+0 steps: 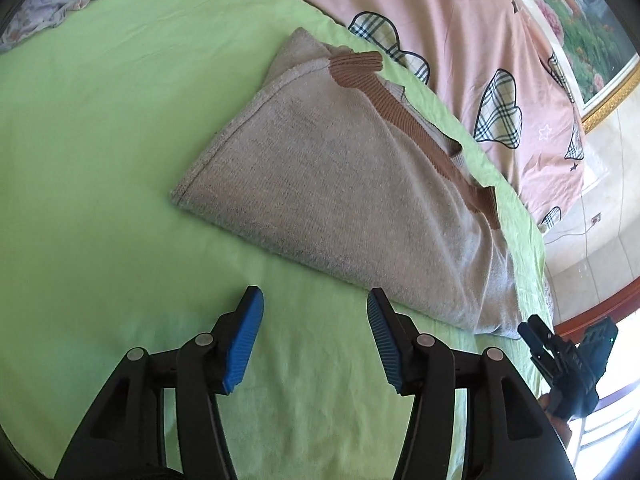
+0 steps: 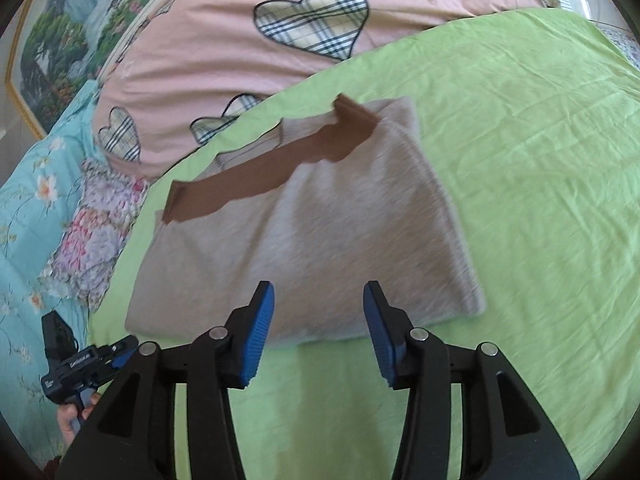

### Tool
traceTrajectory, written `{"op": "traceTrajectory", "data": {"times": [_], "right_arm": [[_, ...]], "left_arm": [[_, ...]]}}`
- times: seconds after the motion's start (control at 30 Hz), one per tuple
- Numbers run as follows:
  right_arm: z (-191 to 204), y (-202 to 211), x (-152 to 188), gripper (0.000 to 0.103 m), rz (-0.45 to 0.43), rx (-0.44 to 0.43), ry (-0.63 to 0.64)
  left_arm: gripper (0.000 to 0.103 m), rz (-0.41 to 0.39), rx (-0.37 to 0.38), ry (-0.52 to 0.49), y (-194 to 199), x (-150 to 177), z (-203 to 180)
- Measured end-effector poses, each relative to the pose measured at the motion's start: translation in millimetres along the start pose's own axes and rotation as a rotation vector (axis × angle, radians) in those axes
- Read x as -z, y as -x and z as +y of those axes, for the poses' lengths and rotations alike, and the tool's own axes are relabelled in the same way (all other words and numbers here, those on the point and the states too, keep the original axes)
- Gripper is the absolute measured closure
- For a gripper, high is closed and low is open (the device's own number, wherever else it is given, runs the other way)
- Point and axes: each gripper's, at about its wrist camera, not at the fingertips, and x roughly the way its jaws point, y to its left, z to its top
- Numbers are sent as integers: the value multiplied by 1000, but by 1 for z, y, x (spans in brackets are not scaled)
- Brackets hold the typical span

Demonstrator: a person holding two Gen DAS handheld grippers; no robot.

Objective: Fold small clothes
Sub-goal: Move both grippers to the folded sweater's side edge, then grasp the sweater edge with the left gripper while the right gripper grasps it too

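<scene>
A: Where do we find the garment?

B: We see the grey knit garment (image 1: 340, 184) lying folded on the green sheet (image 1: 100, 140), close to the sheet's far edge, where the pink quilt with plaid hearts (image 1: 460, 40) begins. Its brown ribbed trim (image 1: 420, 128) runs along the side facing that quilt. In the right wrist view the same garment (image 2: 304, 240) sits in the middle of the sheet (image 2: 540, 160), trim (image 2: 260, 172) on the far side, quilt (image 2: 240, 60) behind it.

A: What is the status of the left gripper?

B: We read the left gripper (image 1: 316, 312) as spread, with nothing between its blue pads (image 1: 244, 340). It hangs over bare sheet just beside the garment's near edge; the right-hand pad is close to that edge, but we cannot tell if it touches.

A: And the right gripper?

B: We read the right gripper (image 2: 318, 304) as spread too, gripping nothing. Its tips lie over the garment's near edge; contact cannot be judged. The left wrist view also shows it (image 1: 538, 344) off the garment's near right corner, at the sheet's edge.

A: Anything else?

B: We note a floral blanket (image 2: 96, 232) at the sheet's left edge and a framed landscape picture (image 2: 60, 40) behind.
</scene>
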Motion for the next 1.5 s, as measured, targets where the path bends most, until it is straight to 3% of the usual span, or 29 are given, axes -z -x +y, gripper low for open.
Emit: {"op": "traceTrajectory", "data": {"times": [0.23,0.63,0.7,0.73,0.77,0.8,0.87,1.0,1.17,1.37,1.5], "right_arm": [[18,-5,16,53,37,-36,29],[22,-8,17,46,45,-47,20],[20,-9,15,45,44,-50,14],[19,-10,14,45,44,-52,12],[17,-11,12,45,43,-54,9],[16,-12,10,45,43,-56,8],[13,-14,6,45,43,-60,6],[2,-18,-9,45,29,-66,2],[-18,-25,-35,45,33,-91,-29],[-39,-45,-72,44,74,-226,-104],[-34,-70,-92,30,133,-301,-112]], "left_arm": [[39,-16,9,32,-7,-5,-1],[38,-114,-3,118,-36,-56,9],[42,-130,-20,119,-39,-63,7],[50,-143,-40,115,-40,-67,5],[75,-149,-53,107,-41,-69,4],[88,-147,-60,93,-44,-72,1],[94,-153,-58,71,-44,-76,-8],[96,-197,-51,-50,-34,-75,-45],[96,-217,25,-229,-25,-67,-115],[96,-145,95,-399,-54,-41,-179],[96,-61,101,-420,-87,-24,-192]]}}
